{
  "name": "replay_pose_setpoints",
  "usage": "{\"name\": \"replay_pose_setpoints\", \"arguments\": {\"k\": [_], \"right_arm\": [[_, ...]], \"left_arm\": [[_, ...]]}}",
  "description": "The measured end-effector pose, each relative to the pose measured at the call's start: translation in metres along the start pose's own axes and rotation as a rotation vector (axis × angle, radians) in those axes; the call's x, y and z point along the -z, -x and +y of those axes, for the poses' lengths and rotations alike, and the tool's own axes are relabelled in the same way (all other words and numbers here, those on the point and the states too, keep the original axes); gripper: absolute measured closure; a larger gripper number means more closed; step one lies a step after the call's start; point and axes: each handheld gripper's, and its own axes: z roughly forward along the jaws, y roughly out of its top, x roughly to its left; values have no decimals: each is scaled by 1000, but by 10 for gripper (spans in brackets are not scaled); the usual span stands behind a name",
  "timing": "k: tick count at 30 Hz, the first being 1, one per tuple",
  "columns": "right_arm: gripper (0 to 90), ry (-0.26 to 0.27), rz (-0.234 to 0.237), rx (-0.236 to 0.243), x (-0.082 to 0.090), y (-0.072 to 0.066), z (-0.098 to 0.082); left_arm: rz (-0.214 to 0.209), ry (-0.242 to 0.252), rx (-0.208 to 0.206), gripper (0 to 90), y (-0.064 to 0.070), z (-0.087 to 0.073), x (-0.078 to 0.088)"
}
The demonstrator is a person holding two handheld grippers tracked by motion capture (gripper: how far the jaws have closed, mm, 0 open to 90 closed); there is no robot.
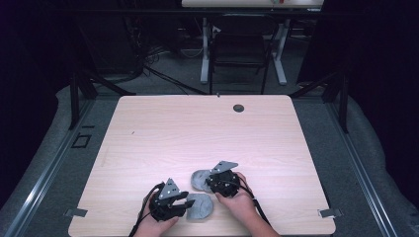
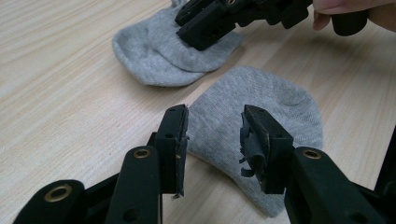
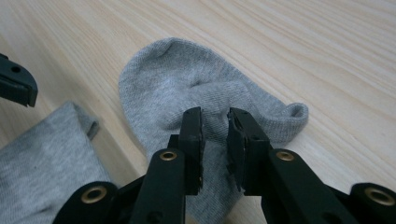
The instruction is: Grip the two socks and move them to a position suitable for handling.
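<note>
1. Two grey socks lie on the wooden table [image 1: 163, 128], close to its near edge, where the person works.
2. The left gripper [image 2: 214, 140] has its jaws spread apart over the nearer sock [image 2: 261, 116]; the pads do not press the fabric.
3. The right gripper [image 3: 215, 135] has its jaws narrowly apart over the middle of the farther sock [image 3: 173, 84]. I cannot tell if the pads touch the cloth.
4. The two socks lie just beside each other with a thin strip of wood between them.
5. Beyond the socks the table top is bare wood up to a small dark round hole [image 1: 238, 107] near the far edge.
6. The right hand [image 1: 242, 200] is near the table's front edge.
</note>
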Motion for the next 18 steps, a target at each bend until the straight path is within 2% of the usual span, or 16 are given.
{"name": "replay_pose_setpoints", "arguments": {"k": [12, 18], "right_arm": [[710, -1, -5, 4, 1, -1, 3], [692, 34, -11, -5, 9, 1, 5]], "left_arm": [[-6, 3, 3, 595, 0, 0, -1], [-1, 1, 0, 589, 1, 0, -2]]}}
